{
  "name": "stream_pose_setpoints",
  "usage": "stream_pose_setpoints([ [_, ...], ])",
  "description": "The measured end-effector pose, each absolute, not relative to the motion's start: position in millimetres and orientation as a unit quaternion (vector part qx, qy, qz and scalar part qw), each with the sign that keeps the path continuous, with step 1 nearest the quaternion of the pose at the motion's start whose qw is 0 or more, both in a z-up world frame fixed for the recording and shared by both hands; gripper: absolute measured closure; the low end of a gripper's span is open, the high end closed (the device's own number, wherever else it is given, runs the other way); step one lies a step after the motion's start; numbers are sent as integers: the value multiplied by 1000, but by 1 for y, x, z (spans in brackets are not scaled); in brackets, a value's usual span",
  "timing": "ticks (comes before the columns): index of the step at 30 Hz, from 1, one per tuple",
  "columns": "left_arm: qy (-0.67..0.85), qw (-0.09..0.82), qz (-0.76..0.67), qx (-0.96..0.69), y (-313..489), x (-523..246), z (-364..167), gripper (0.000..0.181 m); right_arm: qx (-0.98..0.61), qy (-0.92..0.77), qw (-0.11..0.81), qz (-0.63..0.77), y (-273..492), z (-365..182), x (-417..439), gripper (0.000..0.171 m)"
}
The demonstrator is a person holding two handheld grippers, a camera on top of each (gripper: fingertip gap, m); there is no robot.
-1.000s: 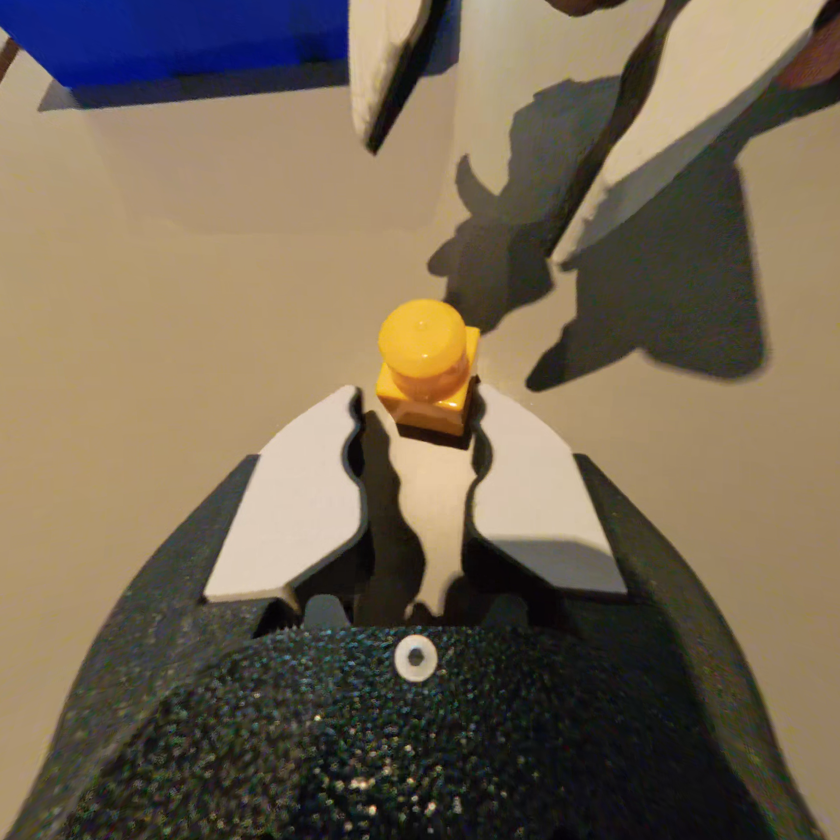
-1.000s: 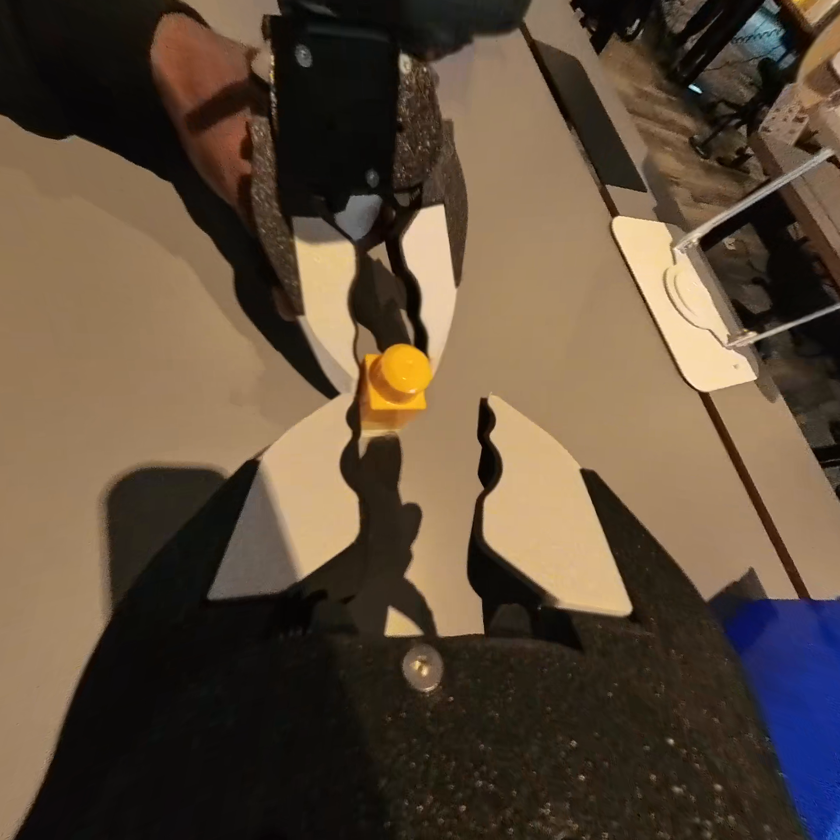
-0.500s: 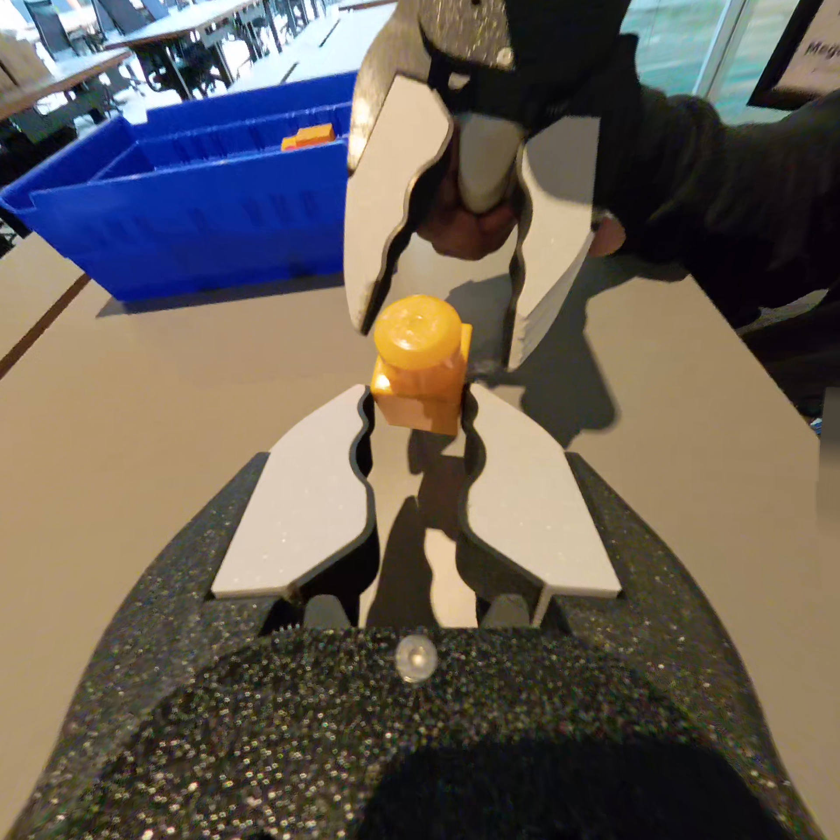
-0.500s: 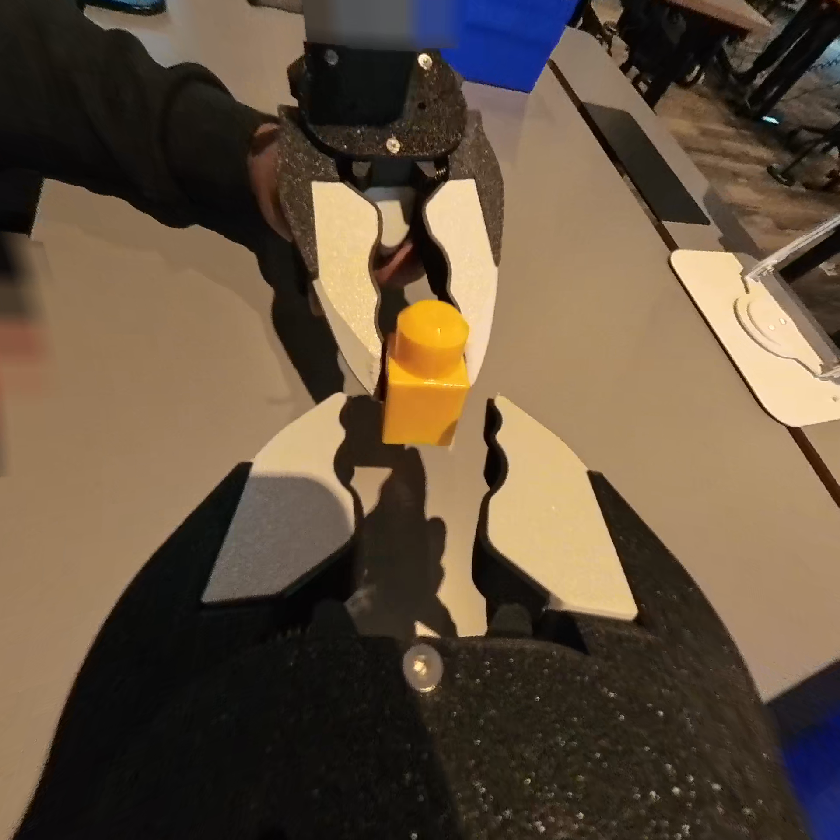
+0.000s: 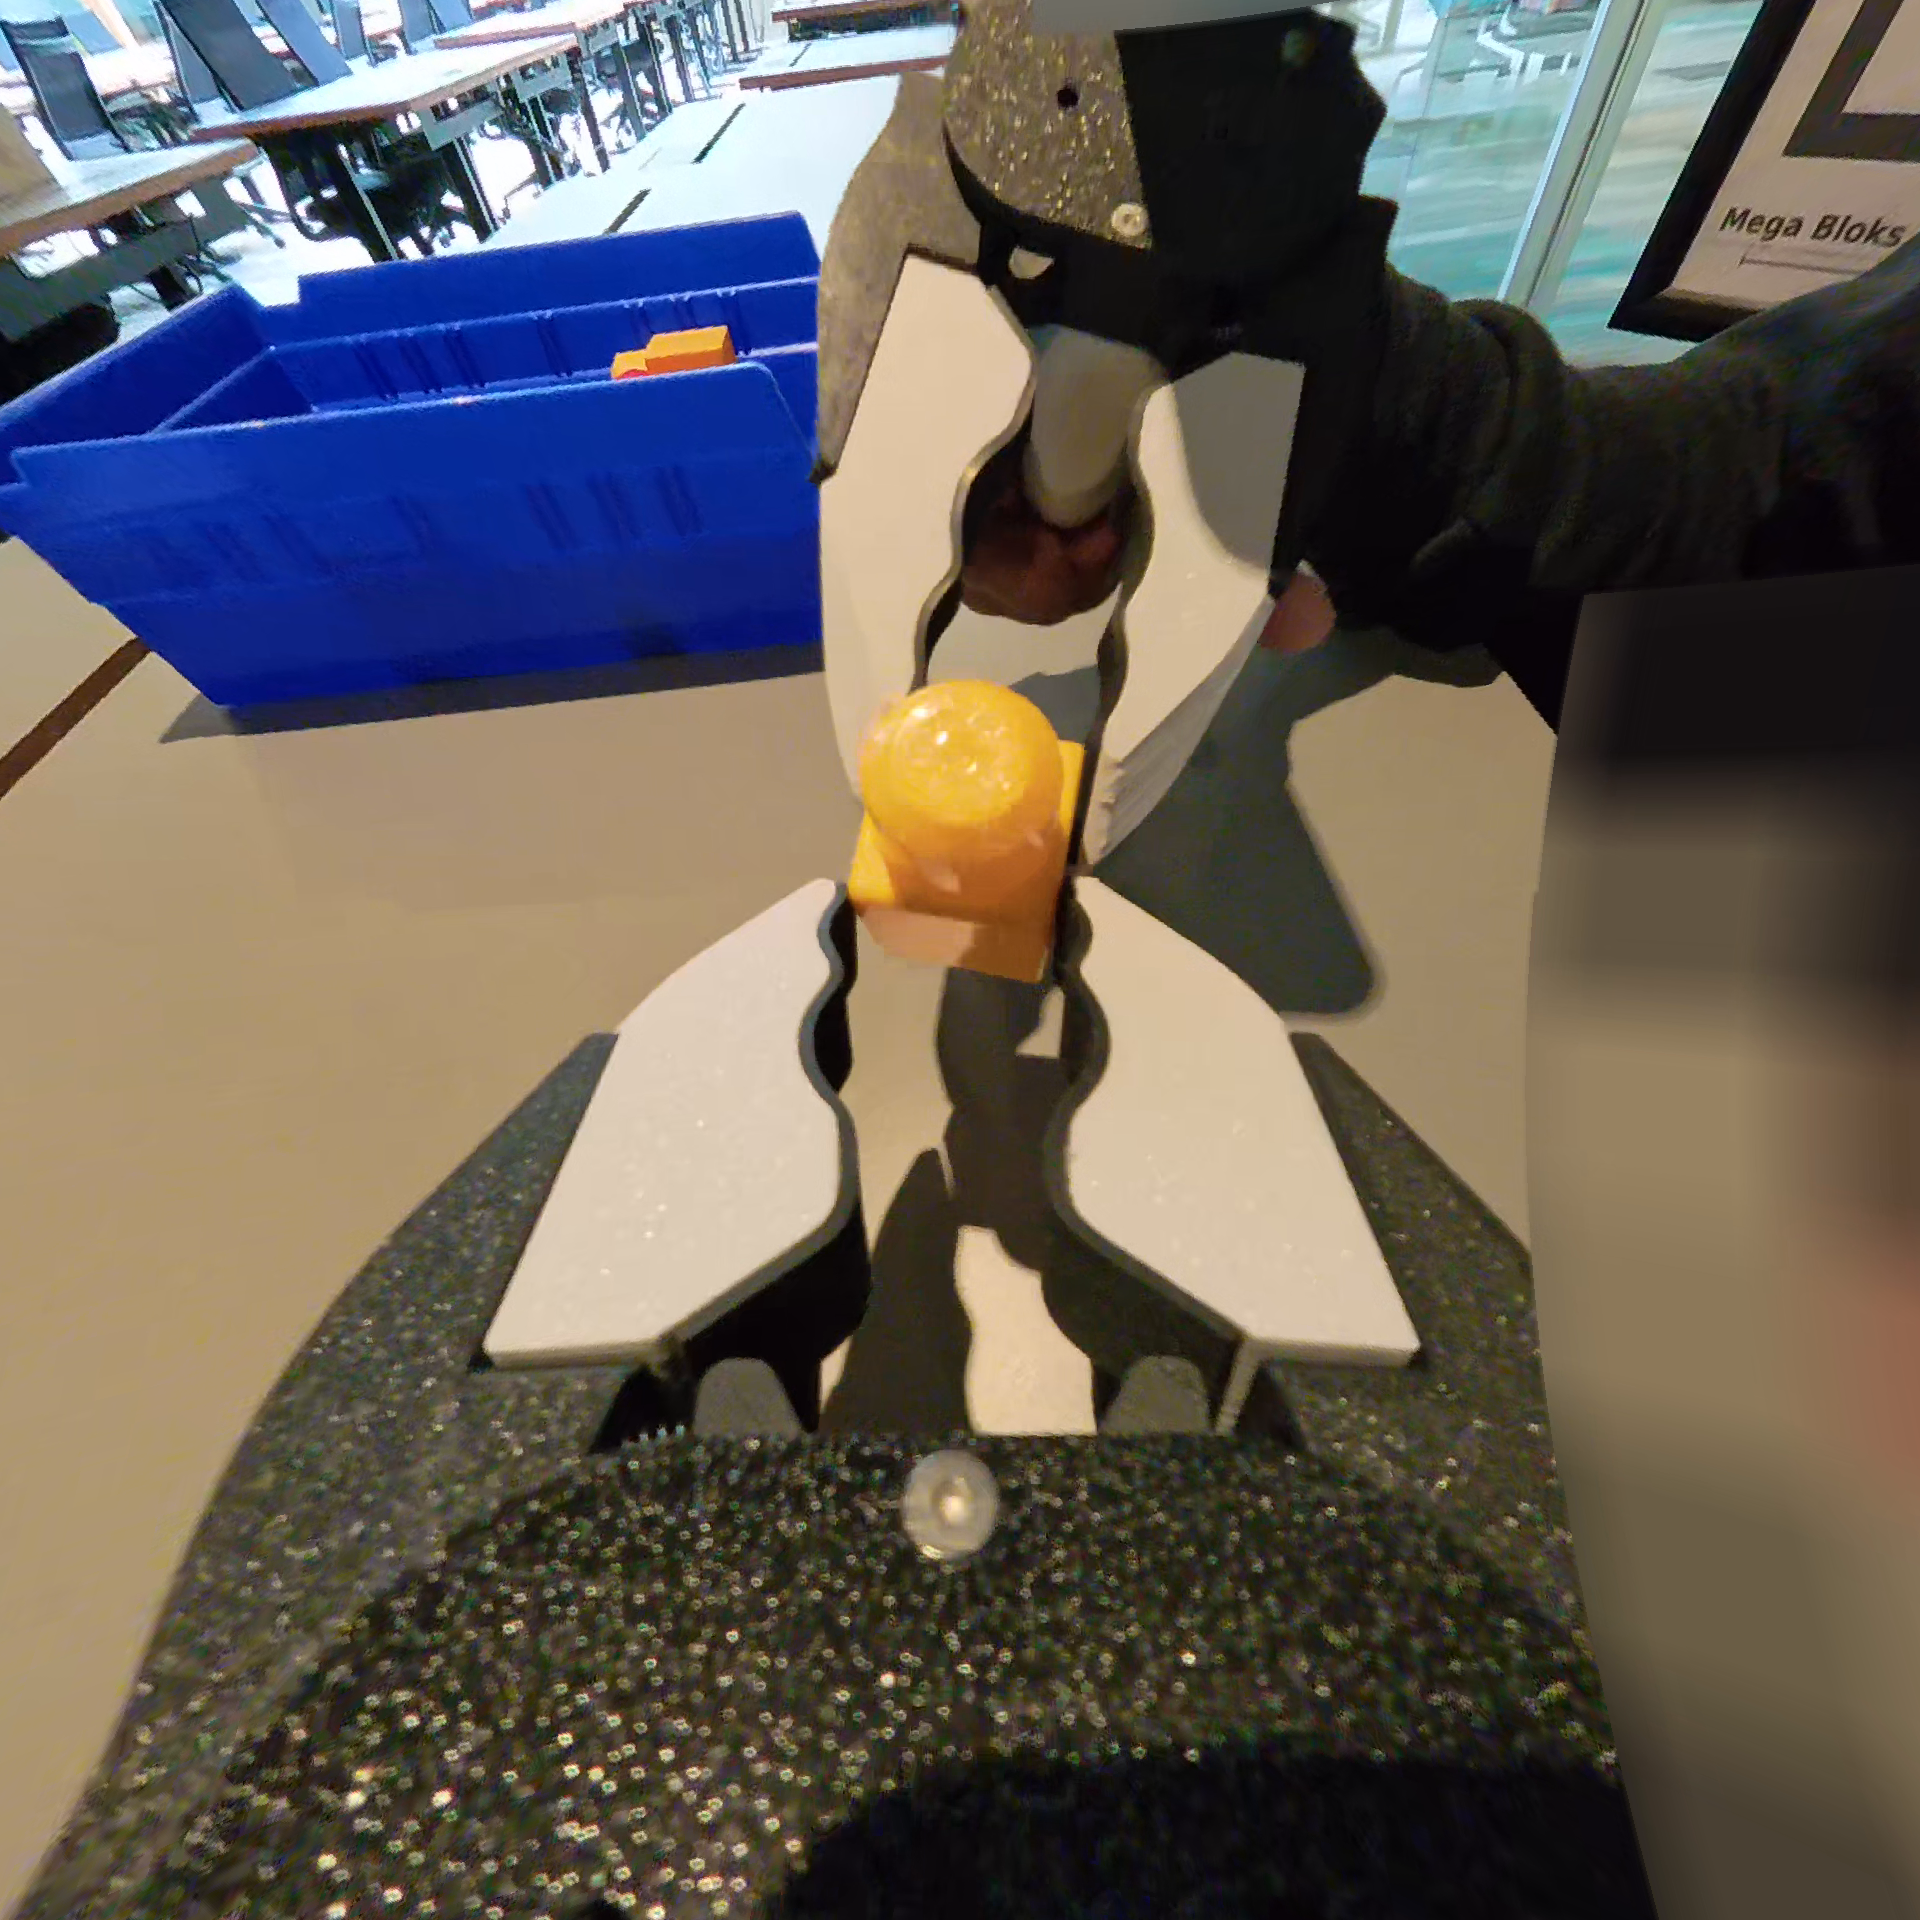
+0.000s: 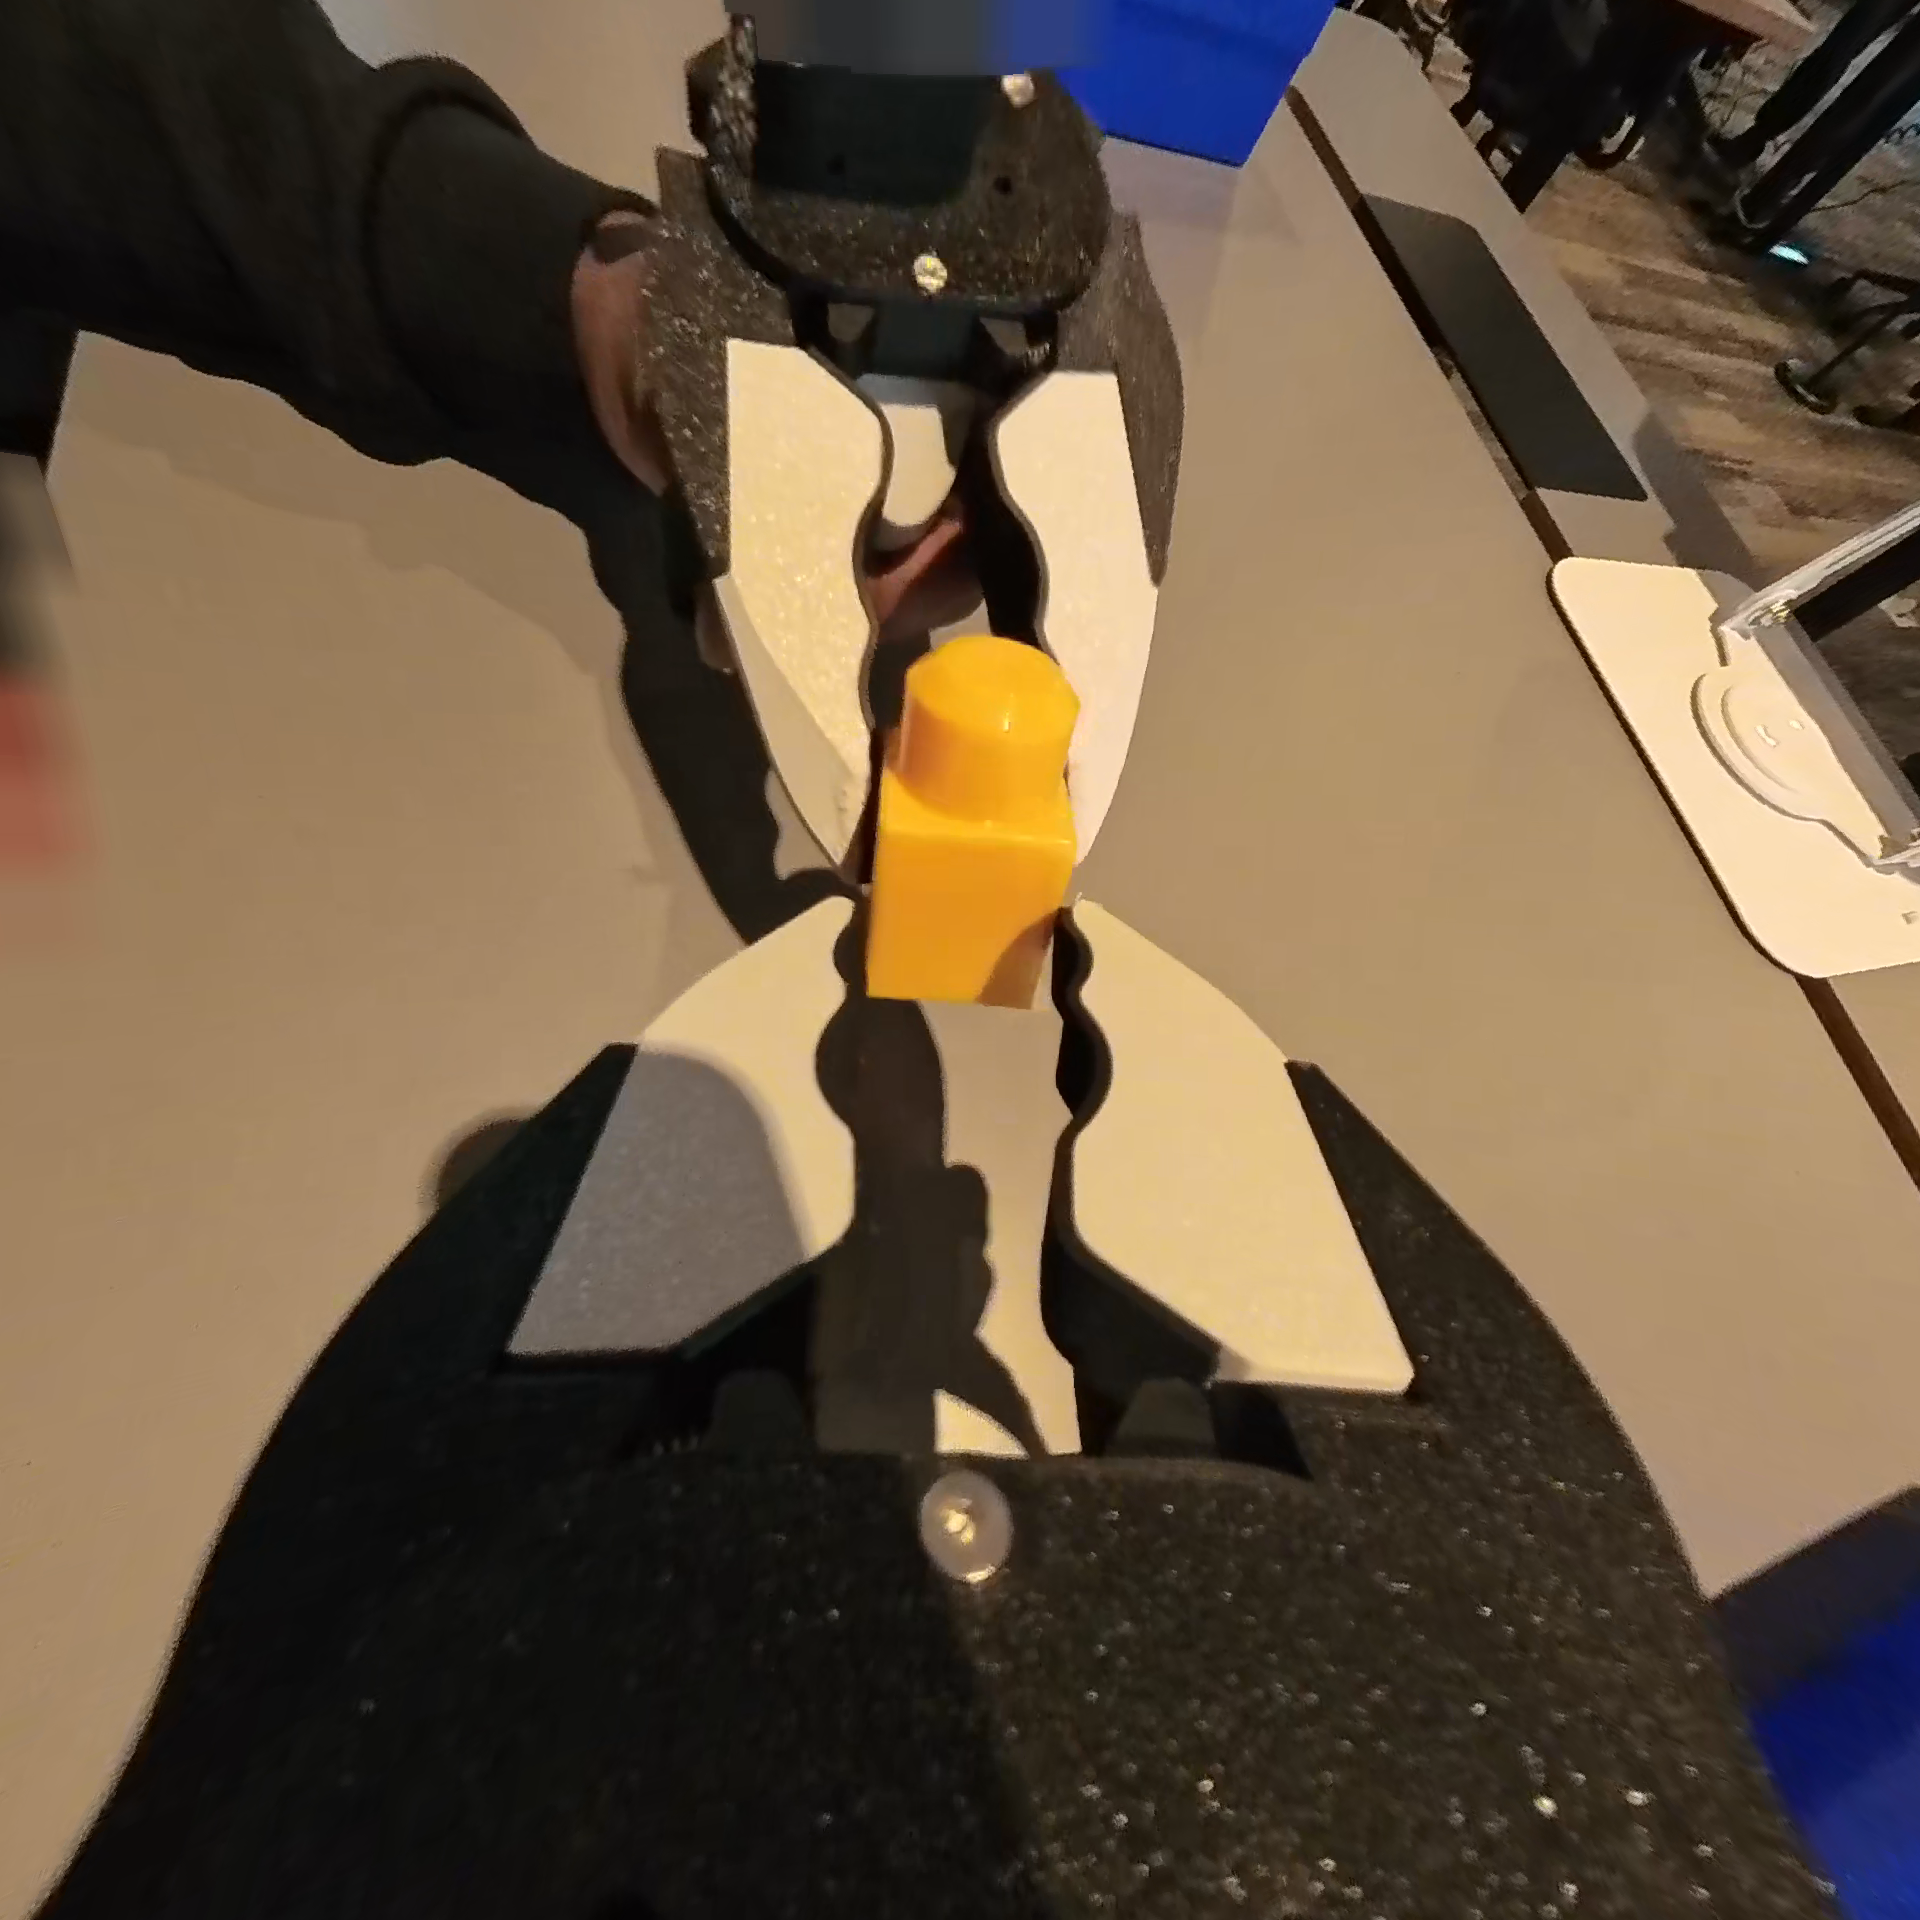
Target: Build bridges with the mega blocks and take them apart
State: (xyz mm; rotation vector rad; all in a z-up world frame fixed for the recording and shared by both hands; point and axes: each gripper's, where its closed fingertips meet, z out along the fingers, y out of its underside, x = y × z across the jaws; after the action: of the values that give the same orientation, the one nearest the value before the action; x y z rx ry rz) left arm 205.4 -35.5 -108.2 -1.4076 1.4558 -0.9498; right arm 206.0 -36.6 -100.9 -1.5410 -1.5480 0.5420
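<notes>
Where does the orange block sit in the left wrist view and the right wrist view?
Left wrist view: orange block at centre, stud toward the camera.
Right wrist view: block at centre, upright, side face showing.
Shared landmark: blue bin, upper left in the left wrist view, top edge in the right.

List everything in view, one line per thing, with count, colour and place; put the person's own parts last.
orange block: one, orange, held above the table between both grippers' tips.
blue bin: one, blue, far left on the table; holds orange pieces.
table: one, beige, under everything.
white base plate: one, white, right table edge.
framed sign: one, black frame, upper right.
left gripper: one, black and white, gripping the block.
right gripper: one, closing around the block from the opposite side.
sleeve: black, behind the right gripper.
</notes>
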Motion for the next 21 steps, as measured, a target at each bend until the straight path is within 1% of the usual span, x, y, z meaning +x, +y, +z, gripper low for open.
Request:
stream_pose_setpoints([
  [2, 580, 435, -390, -568, -34, 205, -108, 145, -616, -615, 440, 222, -36, -95, 206, 137],
  [6, 577, 437, -391, -569, -31, 202, -108, 144, -617, -579, 486, 220, -24, -76, 215, 138],
  [9, 572, 436, -387, -577, -28, 201, -109, 143, -619, -538, 536, 199, -7, -56, 233, 138],
  [11, 573, 433, -376, -585, -25, 199, -112, 143, -627, -488, 583, 169, 13, -37, 260, 138],
  [14, 578, 433, -362, -590, -23, 197, -115, 143, -667, -370, 640, 97, 55, -15, 334, 138],
  [16, 577, 434, -360, -591, -22, 197, -115, 143, -708, -305, 633, 71, 77, -18, 385, 138],
  [19, 575, 432, -359, -595, -21, 197, -117, 143, -782, -228, 578, 43, 103, -44, 440, 137],
  [21, 579, 427, -353, -598, -20, 197, -120, 143, -810, -210, 548, -17, 113, -61, 466, 137],
])
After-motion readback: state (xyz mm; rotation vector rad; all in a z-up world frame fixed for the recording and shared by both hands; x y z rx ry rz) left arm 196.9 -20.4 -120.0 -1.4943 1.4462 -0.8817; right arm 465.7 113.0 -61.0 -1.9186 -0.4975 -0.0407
